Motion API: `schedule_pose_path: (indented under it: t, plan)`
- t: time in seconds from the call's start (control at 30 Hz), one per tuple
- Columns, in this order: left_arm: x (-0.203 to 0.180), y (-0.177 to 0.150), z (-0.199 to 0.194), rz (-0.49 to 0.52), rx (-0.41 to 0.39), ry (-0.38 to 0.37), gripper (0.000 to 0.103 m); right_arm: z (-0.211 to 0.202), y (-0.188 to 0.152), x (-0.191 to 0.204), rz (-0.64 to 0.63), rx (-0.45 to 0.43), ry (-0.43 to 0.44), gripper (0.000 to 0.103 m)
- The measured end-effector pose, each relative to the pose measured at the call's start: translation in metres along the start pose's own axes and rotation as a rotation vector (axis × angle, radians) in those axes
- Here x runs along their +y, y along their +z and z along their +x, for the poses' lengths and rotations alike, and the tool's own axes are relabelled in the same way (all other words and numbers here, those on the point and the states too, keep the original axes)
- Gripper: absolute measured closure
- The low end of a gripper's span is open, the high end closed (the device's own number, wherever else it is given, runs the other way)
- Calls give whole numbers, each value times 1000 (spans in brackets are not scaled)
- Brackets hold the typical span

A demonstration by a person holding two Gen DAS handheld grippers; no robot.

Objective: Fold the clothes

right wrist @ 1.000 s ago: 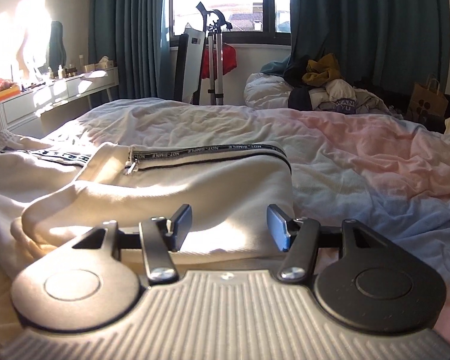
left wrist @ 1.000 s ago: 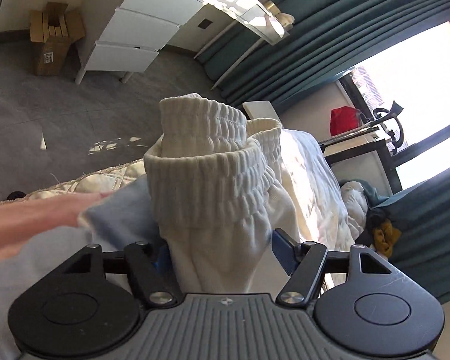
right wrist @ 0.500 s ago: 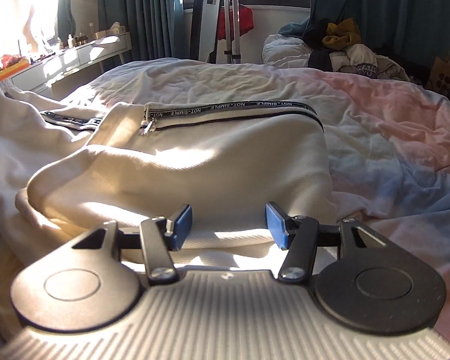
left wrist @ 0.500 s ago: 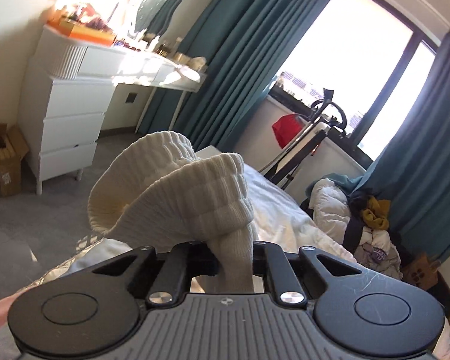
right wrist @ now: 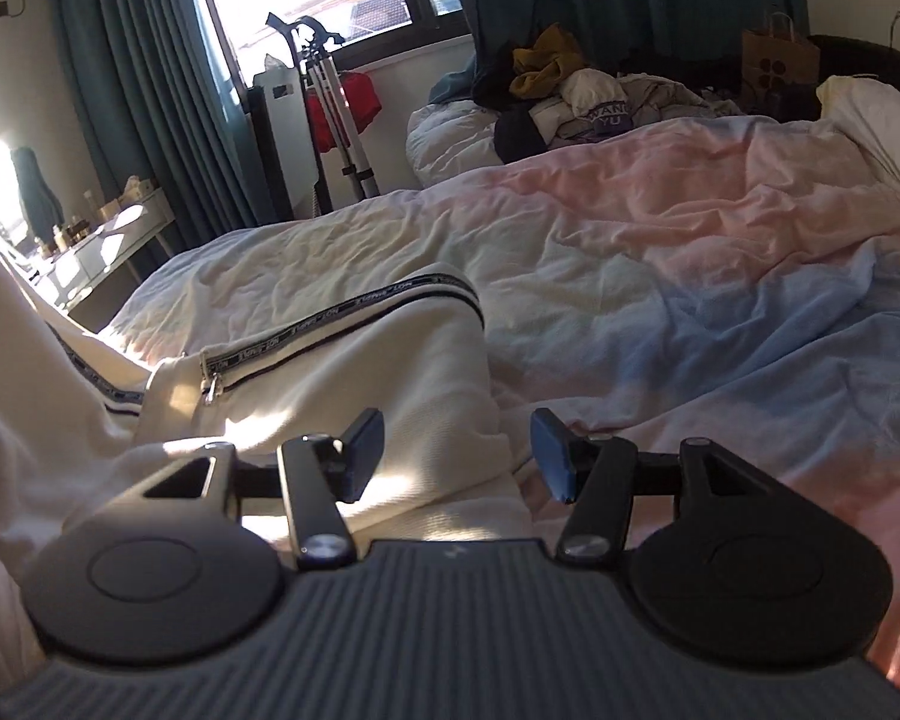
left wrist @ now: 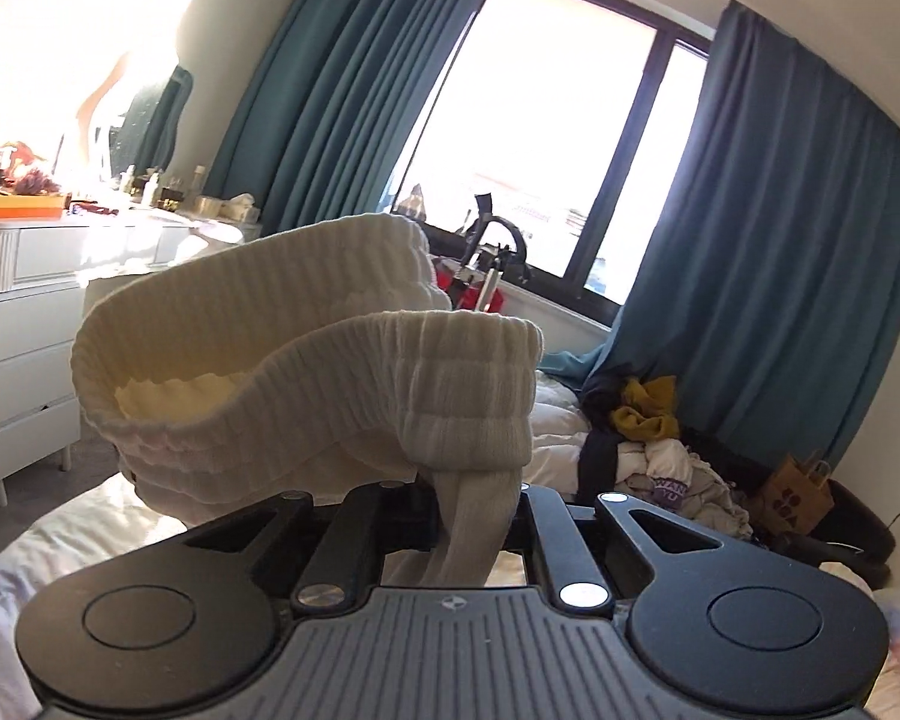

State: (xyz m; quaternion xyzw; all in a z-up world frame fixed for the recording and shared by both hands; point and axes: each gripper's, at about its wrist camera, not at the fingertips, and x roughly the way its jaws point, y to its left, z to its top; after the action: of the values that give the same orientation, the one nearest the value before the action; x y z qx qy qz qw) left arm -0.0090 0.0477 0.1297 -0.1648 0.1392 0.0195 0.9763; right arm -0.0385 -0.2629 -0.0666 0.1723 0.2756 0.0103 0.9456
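Note:
My left gripper (left wrist: 474,516) is shut on a cream garment, pinching a narrow fold of it between the pads. Its ribbed elastic cuff (left wrist: 306,372) hangs bunched in the air just above and ahead of the fingers, hiding the fingertips. In the right wrist view the body of the cream jacket (right wrist: 360,384) lies on the bed with its black-and-white zip band (right wrist: 342,324) running across it. My right gripper (right wrist: 459,456) stands open low over the jacket's near right edge, nothing between its blue pads.
The rumpled pink, blue and white bed sheet (right wrist: 660,252) stretches to the right of the jacket. A pile of clothes (right wrist: 582,90) lies at the far end near a paper bag (right wrist: 777,60). A white drawer unit (left wrist: 24,360) stands left; a folded stand (right wrist: 330,120) leans by the window.
My left gripper closed on the cream garment and carried its ribbed cuff upward, swinging from the floor view toward the window. My right gripper rolled and shifted slightly along the jacket, still open.

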Motion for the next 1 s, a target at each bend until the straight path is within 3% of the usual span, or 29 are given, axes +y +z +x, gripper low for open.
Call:
schedule_pose_path:
  t: [0.3, 0.43, 0.7, 0.83, 0.93, 1.0]
  plan:
    - [-135, -85, 23, 159, 6, -100, 95, -12, 20, -52, 207, -51, -1, 44]
    - [-170, -145, 37, 256, 81, -148, 95, -18, 27, -64, 241, -78, 29, 44]
    - [-212, -247, 71, 488, 247, -195, 93, -8, 32, -94, 348, -71, 78, 44]
    - [-191, -264, 93, 549, 274, -211, 88, -3, 31, -98, 381, -54, 135, 44]
    - [-192, -269, 96, 590, 303, -251, 76, -2, 32, -93, 368, -51, 176, 43]
    - [-191, -271, 96, 611, 320, -284, 50, -4, 33, -88, 348, -57, 212, 43]
